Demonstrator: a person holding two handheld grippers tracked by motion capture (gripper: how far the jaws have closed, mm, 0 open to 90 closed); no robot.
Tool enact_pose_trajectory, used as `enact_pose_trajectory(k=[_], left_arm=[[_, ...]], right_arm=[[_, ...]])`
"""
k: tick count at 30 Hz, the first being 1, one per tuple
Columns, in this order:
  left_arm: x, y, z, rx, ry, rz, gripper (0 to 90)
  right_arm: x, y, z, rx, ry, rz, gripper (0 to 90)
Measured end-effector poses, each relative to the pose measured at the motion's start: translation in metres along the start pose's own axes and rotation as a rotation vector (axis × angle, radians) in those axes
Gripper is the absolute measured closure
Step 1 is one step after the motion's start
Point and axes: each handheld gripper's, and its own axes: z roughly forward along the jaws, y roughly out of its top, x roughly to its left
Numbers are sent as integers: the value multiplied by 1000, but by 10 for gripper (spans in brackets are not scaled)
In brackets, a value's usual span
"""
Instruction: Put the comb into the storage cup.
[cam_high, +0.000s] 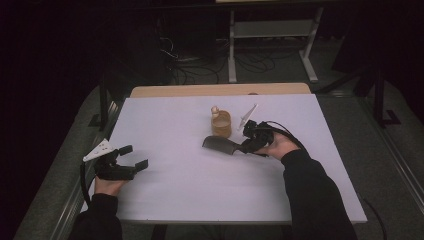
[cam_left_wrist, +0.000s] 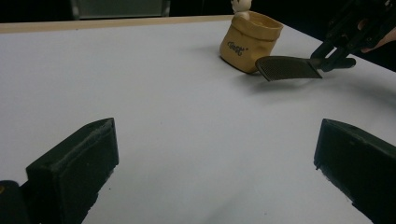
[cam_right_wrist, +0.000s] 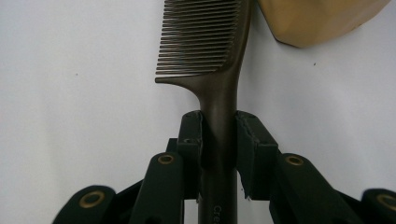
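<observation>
White table (cam_high: 165, 195); tan pouch (cam_high: 221, 124) near its far middle. Dark comb (cam_right_wrist: 205, 42) just beside pouch, handle pinched by right gripper (cam_right_wrist: 219, 135) fingers (cam_right_wrist: 191, 135). Probably light, stiff, slick; best gripped at handle. Left gripper (cam_left_wrist: 215, 154) fingers spread, empty.

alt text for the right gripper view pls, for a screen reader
The right gripper, seen from its own camera, has its two black jaws clamped on the handle of a dark comb that points away over a white table. The comb's teeth face left in the picture, and a tan pouch sits at the top right corner.
</observation>
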Motion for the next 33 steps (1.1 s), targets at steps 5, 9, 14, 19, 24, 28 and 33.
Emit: enact_pose_trajectory(k=[5,9,14,19,24,28,33], left_arm=[[0,0,0,0,1,-5,0],[0,0,0,-1,2,-8,0],[0,-1,-1,-2,1,-8,0],[0,-1,0,-2,0,-9,0],[1,-1,-1,-5,-1,-11,0],[1,0,-1,-9,-1,-12,0],[0,0,-1,-7,-3,-11,0]], right_arm=[[2,1,-6,-4,-9,-2,713],[3,1,-11,-9,-18,-5,712],[4,2,-16,-17,-25,-3,712],[5,3,-18,-22,-29,-5,712],[7,5,-22,-28,-36,-11,712],[9,7,-28,-39,-46,-18,712],[12,12,-36,-60,-60,-26,712]])
